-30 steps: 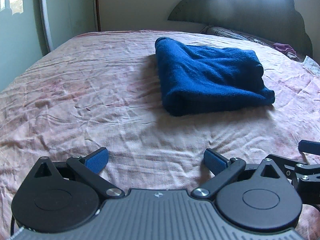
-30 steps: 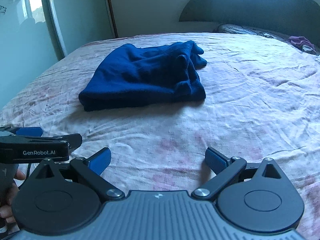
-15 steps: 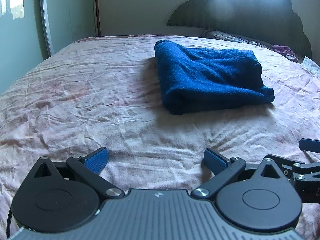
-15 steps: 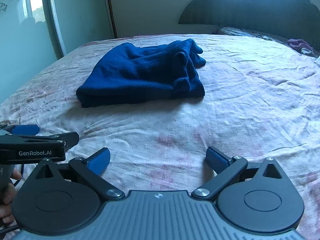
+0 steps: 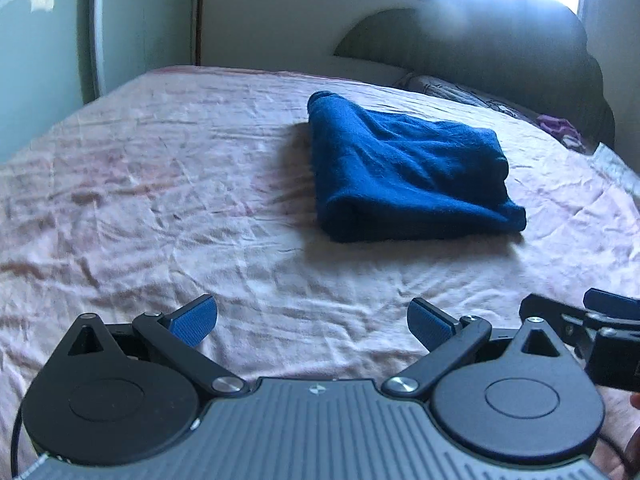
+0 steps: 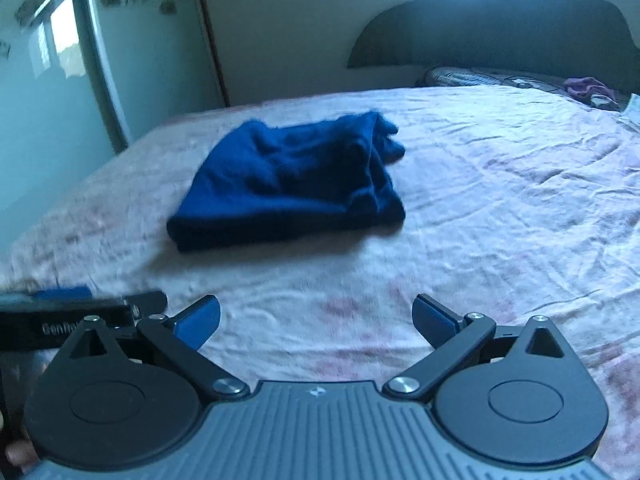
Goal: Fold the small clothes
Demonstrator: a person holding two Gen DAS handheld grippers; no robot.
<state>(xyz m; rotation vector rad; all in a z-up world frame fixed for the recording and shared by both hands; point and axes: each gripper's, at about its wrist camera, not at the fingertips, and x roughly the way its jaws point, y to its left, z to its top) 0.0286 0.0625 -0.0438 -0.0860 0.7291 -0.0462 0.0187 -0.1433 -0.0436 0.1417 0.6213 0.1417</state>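
Both claws hover low over the near part of the bed [image 5: 168, 216], each with its 2 blue-padded fingers spread wide apart and nothing between them. From its own camera the left claw [image 5: 312, 318] points across the wrinkled pink sheet, and the right claw [image 6: 316, 318] does the same from its own view. They sit side by side: the right claw's black tip shows at the right edge of the left view, the left claw's tip at the left edge of the right view. Well beyond both, a blue cloth [image 5: 404, 172] lies folded into a thick bundle on the sheet, untouched. At the far end stands a dark headboard [image 6: 500, 20], with a purple garment [image 6: 586, 86] near it on the right.
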